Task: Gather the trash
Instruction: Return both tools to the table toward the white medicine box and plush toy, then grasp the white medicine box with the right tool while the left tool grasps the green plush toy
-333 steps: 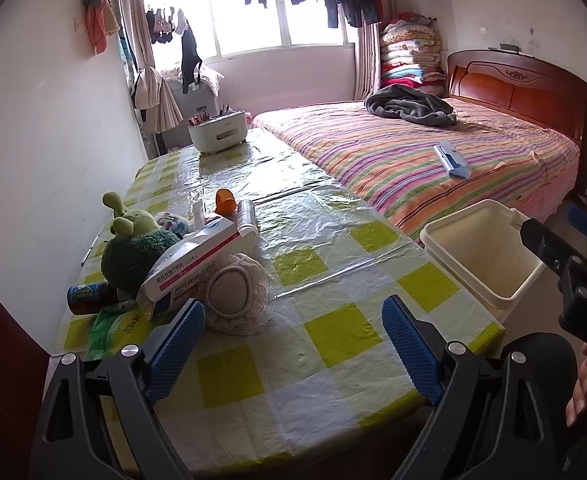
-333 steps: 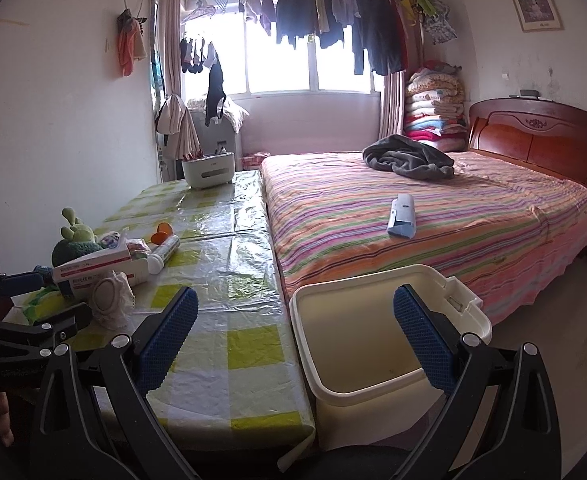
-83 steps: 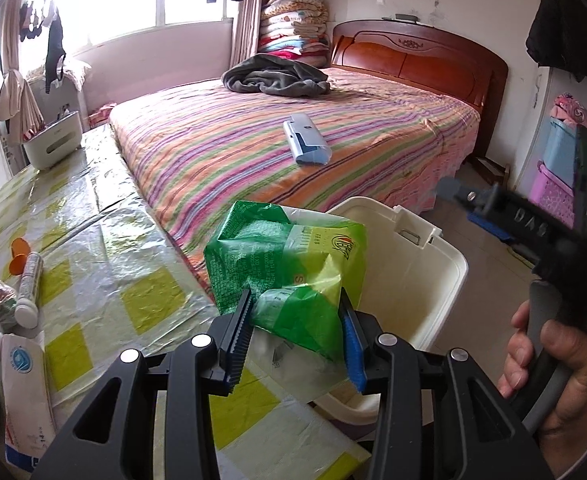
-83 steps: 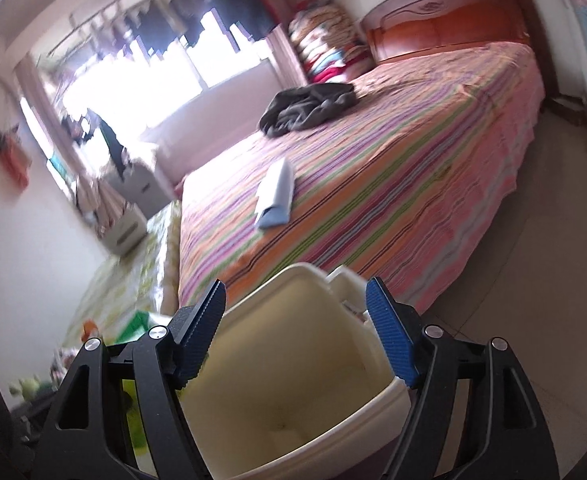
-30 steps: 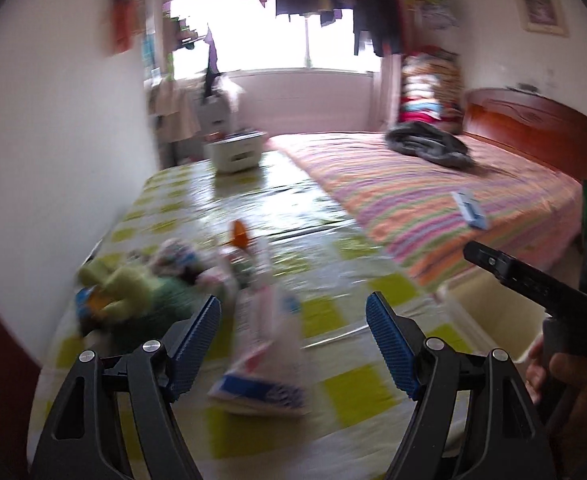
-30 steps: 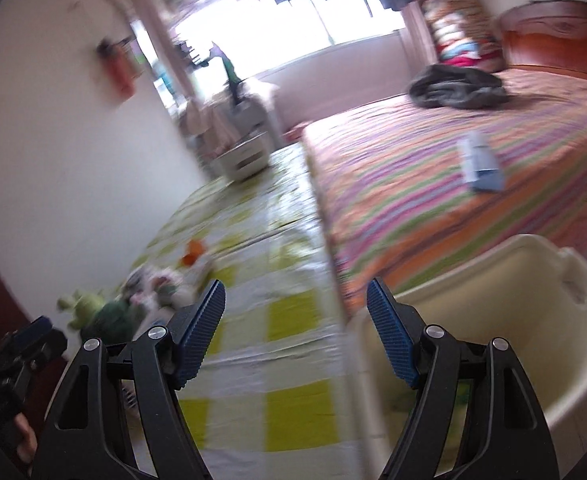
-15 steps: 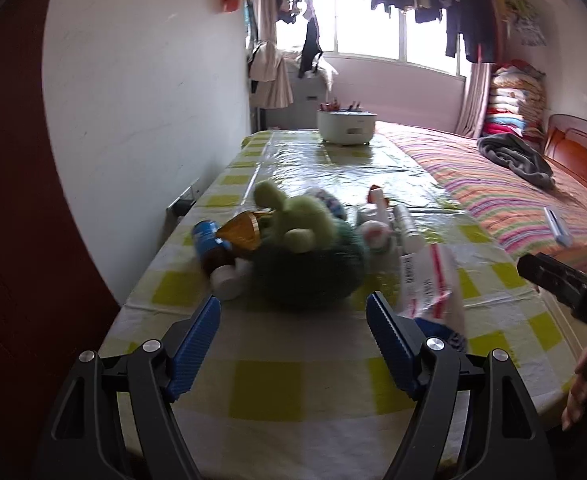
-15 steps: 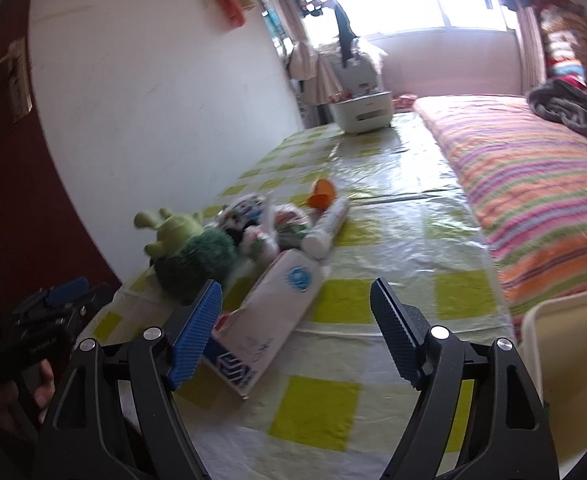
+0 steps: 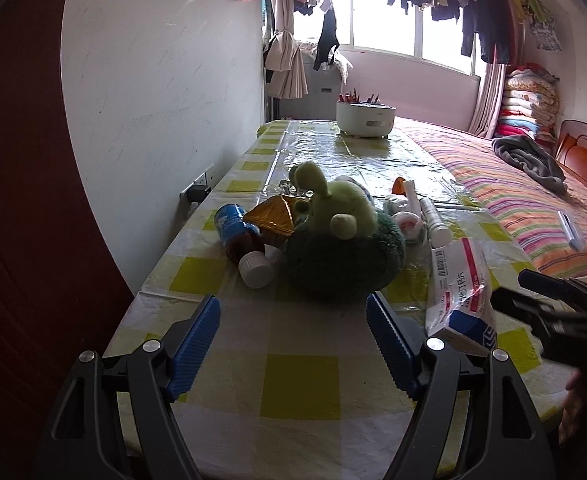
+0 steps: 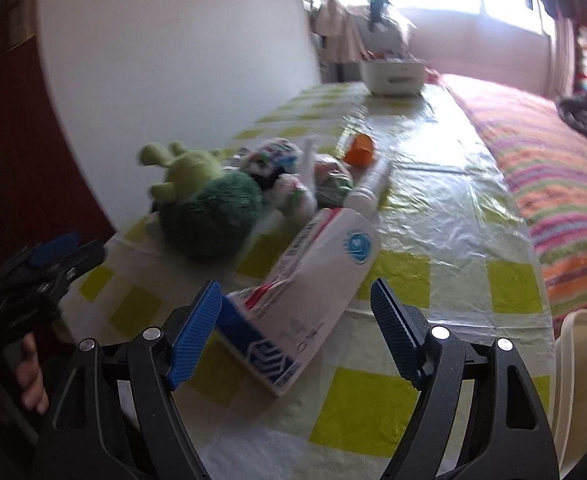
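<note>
Between right gripper (image 10: 293, 332) pads (apart): carton (image 10: 313, 288).

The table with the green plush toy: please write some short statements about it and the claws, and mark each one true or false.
1. The left claw is open and holds nothing. True.
2. The brown bottle stands upright. False: it lies on its side, white cap toward the camera.
3. The white medicine box lies on the table in front of the right claw. True.
4. The green plush toy lies on the bed. False: it sits on the table, beside the bottle.
5. The right claw is shut on the orange cap. False: its jaws are open and the cap rests farther back on the table.
</note>
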Available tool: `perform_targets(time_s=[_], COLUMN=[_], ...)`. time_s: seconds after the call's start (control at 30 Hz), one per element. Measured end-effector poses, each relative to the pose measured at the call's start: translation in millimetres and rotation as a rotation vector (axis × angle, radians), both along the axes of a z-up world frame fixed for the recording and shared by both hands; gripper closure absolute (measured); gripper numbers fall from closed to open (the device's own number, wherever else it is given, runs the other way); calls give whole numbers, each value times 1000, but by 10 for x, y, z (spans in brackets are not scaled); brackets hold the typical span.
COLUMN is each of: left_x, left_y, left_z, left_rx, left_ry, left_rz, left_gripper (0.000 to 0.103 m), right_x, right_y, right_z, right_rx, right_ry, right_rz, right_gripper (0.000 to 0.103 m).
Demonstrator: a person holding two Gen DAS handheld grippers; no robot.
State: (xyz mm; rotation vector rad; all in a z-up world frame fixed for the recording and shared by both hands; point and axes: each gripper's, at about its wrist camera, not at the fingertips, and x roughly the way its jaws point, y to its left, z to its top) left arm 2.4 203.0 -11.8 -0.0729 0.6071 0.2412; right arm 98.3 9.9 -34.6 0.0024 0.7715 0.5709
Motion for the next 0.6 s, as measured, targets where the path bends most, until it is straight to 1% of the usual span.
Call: perform_targets(time_s=[0.13,0.3,0.4,0.5,0.57,0.6], left_x=[15,38,69,108,139,155], left_y=[36,87,108,95,77,69], left_z=[-19,-18,-10,3,15,20], left_rx=[1,-5,-7,-4,1,1], left_ry=[3,4,1,0,-2,-3], left_rz=[3,7,6,-3,-11,-15], left_gripper=[30,30,30,30,30,30], right_x=[176,378,404,388,375,361], right_y=[49,101,147,212,237,247], right_z=[-72,-255,-324,-314,-285,-273], right_rx=[7,30,50,44,55,61], right_ry=[58,178,213,189,172,164], right_rz=[-41,-85,-72,-64,-42,-35], right_gripper=[27,27,28,39,52,54])
